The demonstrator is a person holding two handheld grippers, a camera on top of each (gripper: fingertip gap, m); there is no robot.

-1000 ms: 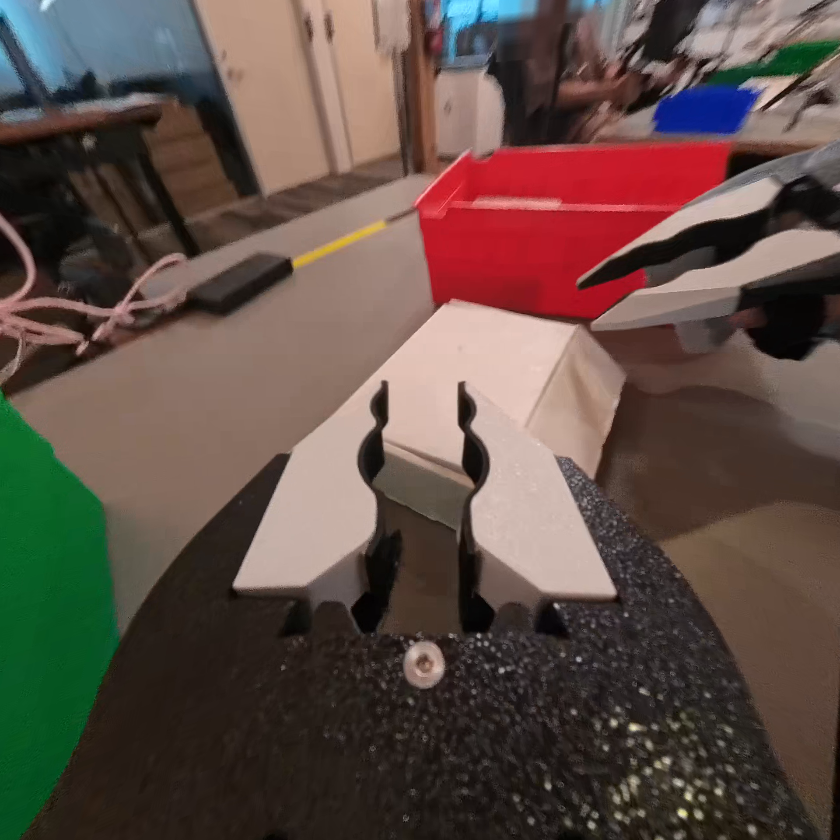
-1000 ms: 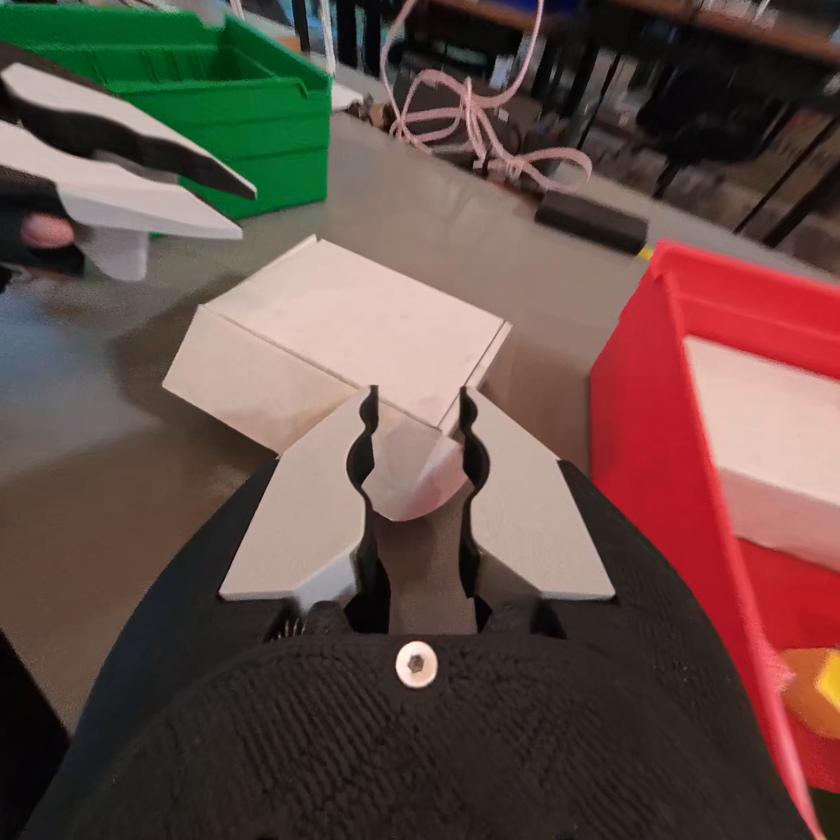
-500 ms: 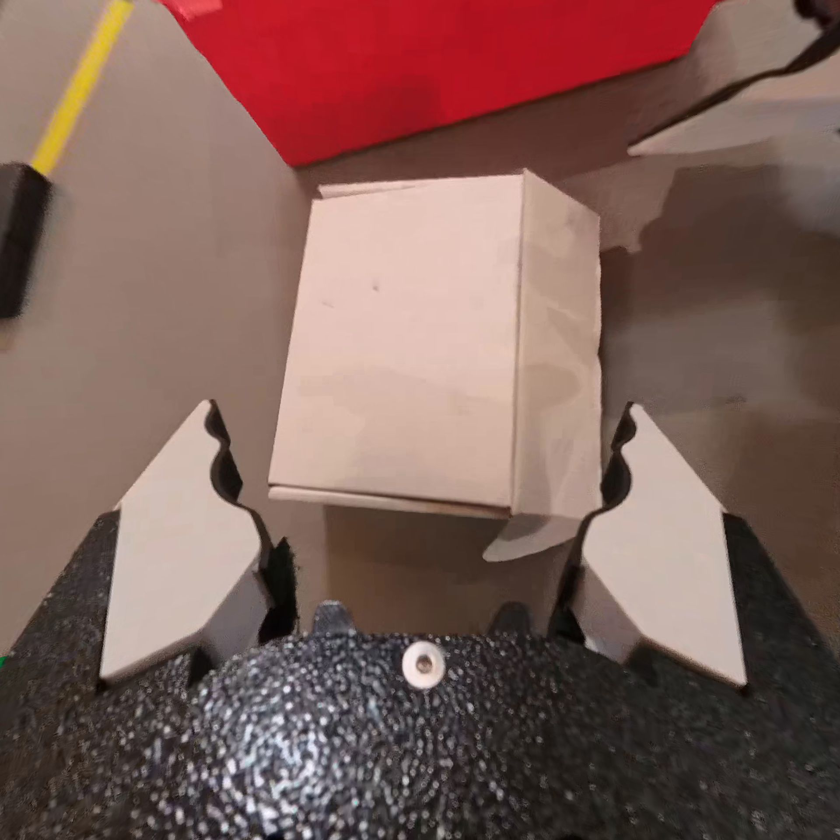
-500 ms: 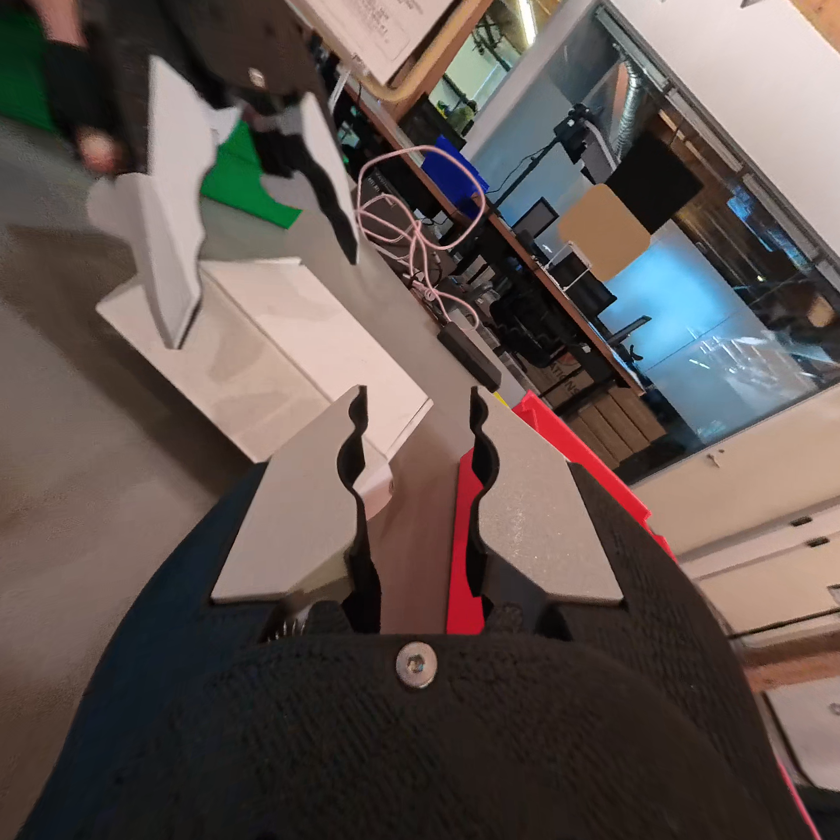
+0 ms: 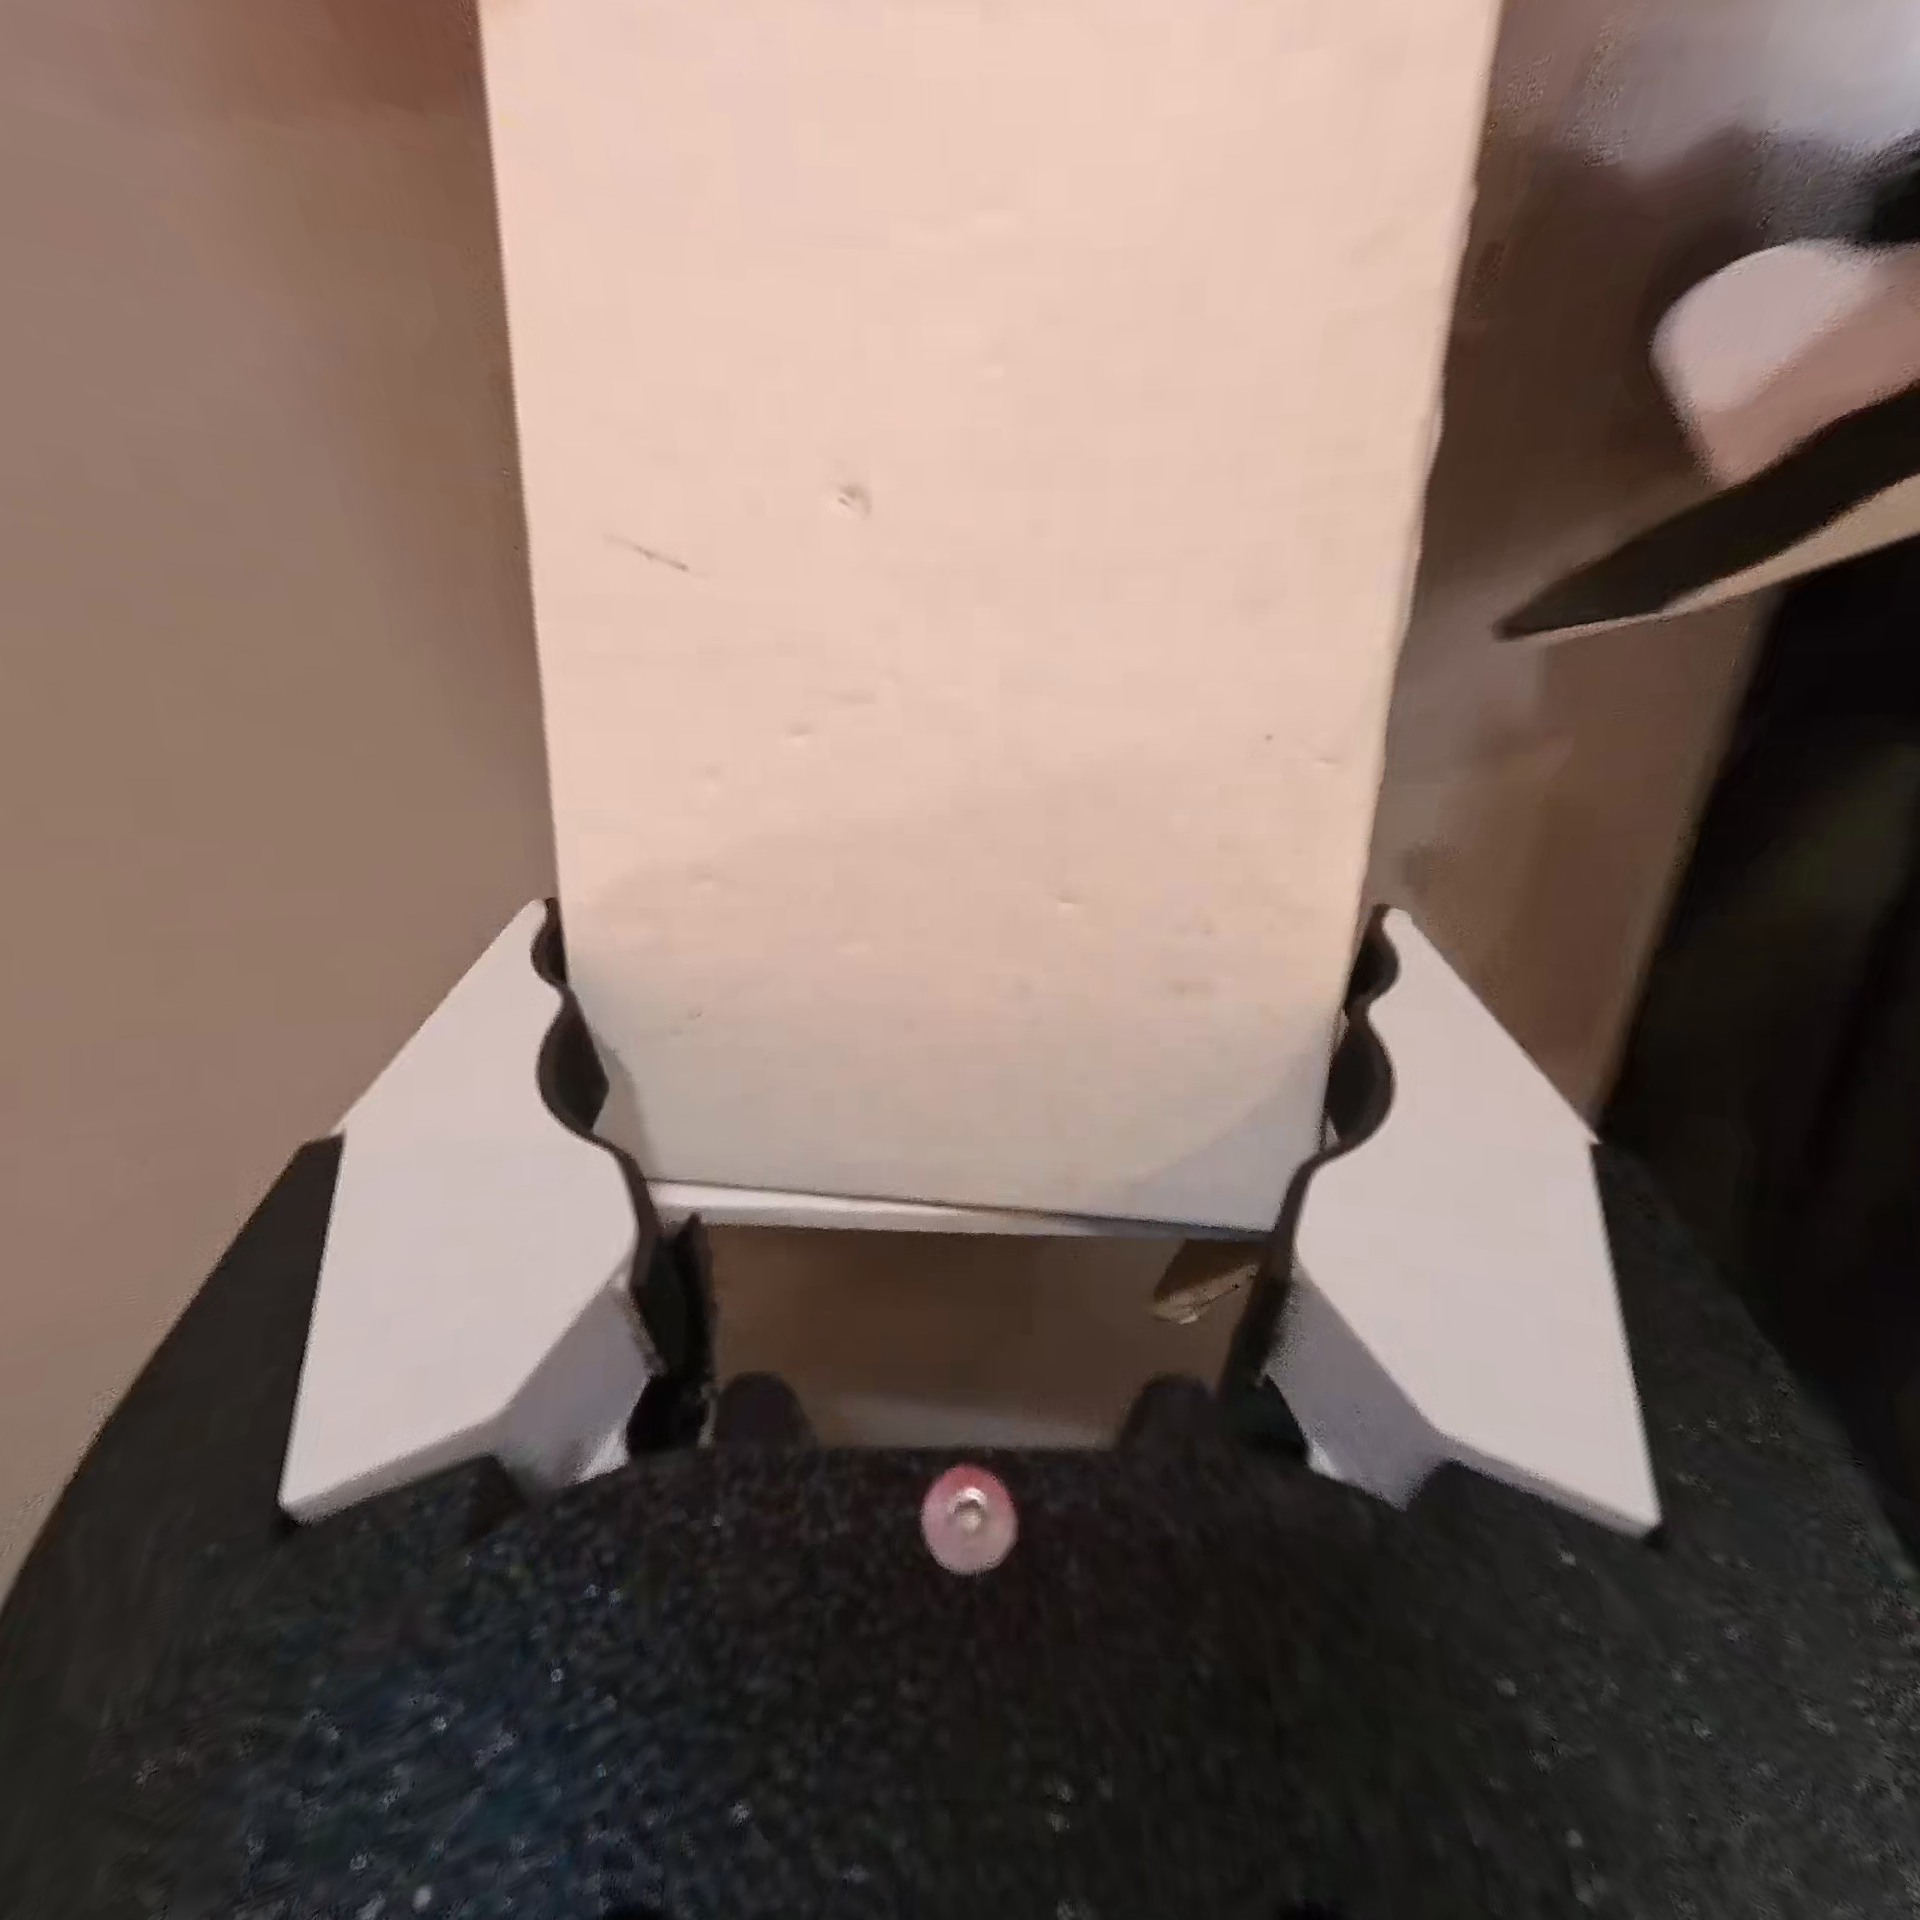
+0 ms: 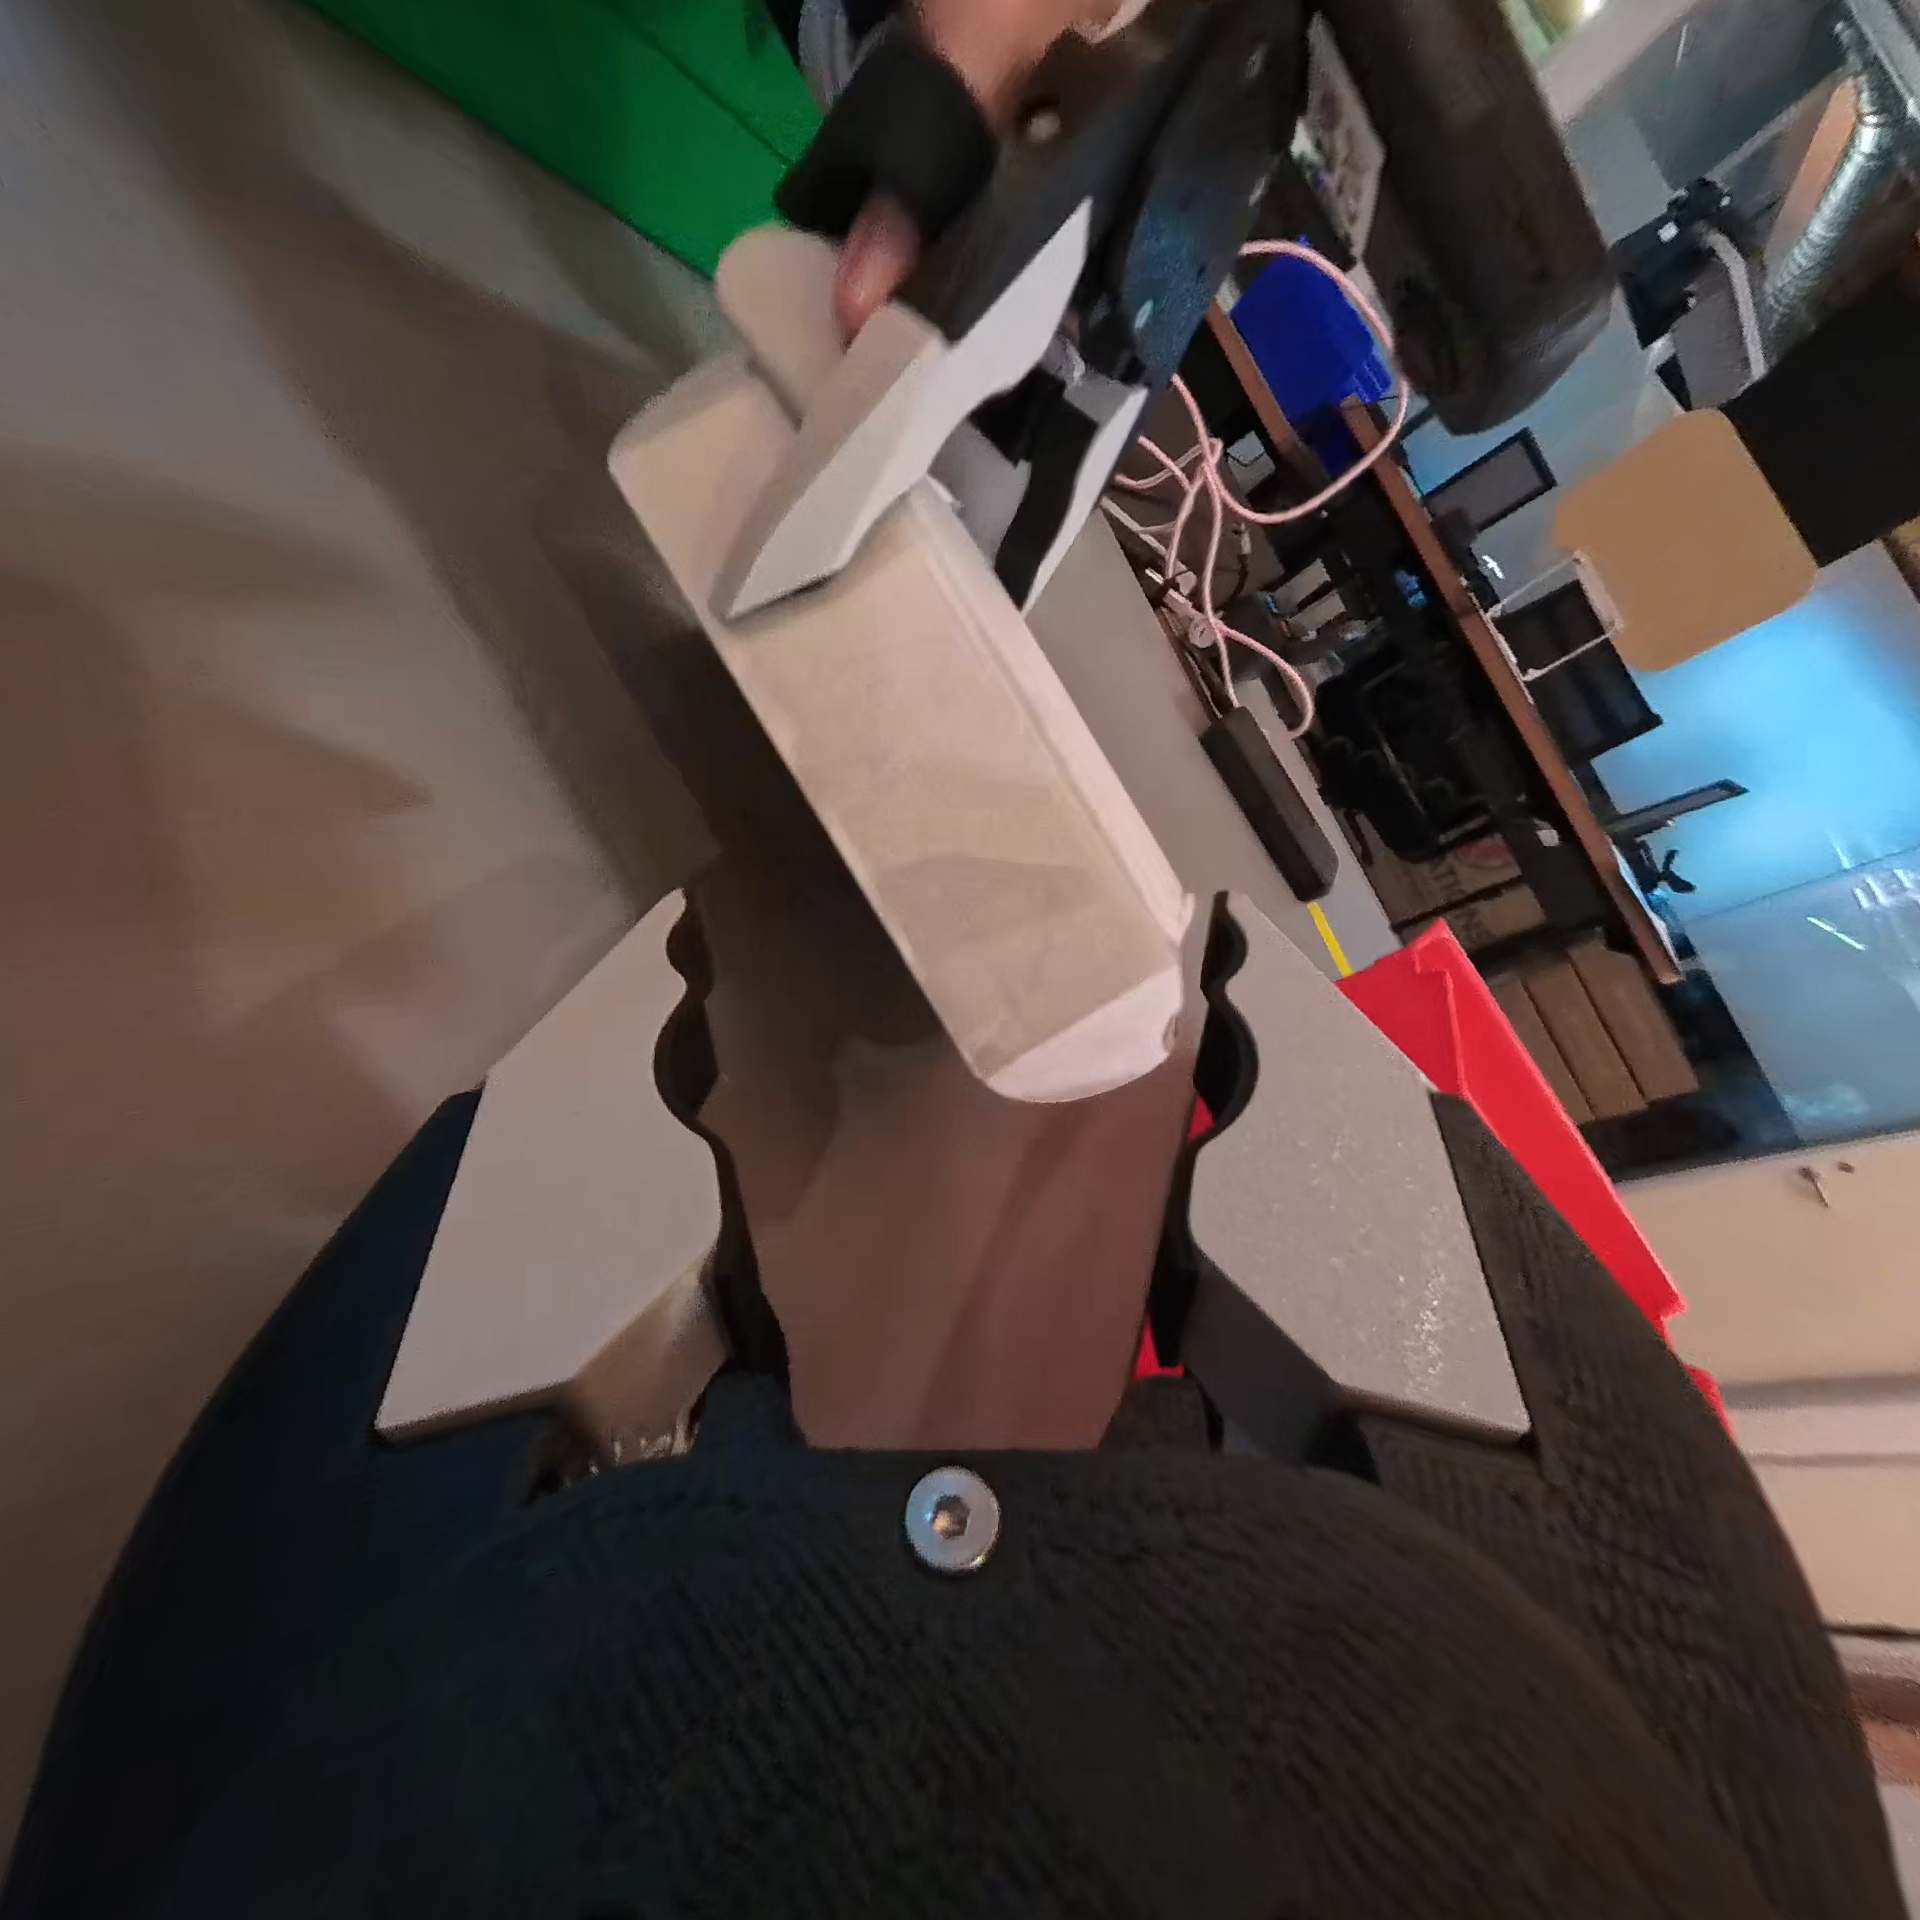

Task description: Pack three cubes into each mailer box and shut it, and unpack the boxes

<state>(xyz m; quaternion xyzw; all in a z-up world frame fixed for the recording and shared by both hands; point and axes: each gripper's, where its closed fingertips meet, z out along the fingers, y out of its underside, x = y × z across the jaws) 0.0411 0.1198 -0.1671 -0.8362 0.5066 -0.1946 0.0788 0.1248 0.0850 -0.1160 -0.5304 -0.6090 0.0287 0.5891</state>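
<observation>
2 grippers at 1 white mailer box (image 5: 977, 582) on grey table (image 5: 239, 520): left gripper (image 5: 961, 1023) clamps box's near end; right gripper (image 6: 951, 1023) spread wide, grasping nothing.

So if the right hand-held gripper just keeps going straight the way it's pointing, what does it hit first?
Most likely the white mailer box: its near corner already sits between the open fingers of the right hand-held gripper, close to the right finger. Depth is hard to judge.
</observation>
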